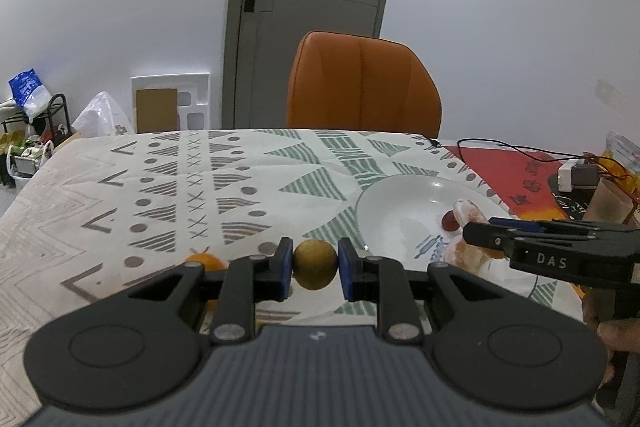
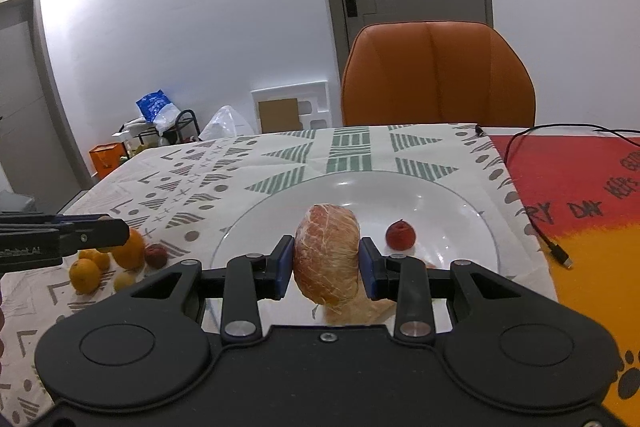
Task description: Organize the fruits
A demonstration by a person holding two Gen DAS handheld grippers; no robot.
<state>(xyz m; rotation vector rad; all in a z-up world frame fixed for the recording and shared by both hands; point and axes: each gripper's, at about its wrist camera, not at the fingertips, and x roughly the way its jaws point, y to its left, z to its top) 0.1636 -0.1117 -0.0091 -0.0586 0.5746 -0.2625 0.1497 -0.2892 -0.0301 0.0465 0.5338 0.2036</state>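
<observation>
My left gripper is shut on a small round yellow-brown fruit, held above the patterned tablecloth left of the white plate. My right gripper is shut on a peeled pinkish citrus piece over the near part of the white plate. A small red fruit lies on the plate to the right of it. In the left wrist view the right gripper reaches in from the right over the plate. Several oranges and a dark red fruit lie on the cloth left of the plate.
An orange chair stands at the table's far side. A red and yellow mat with a black cable lies right of the plate. A small box and packets crowd the far right. Another orange lies beside my left fingers.
</observation>
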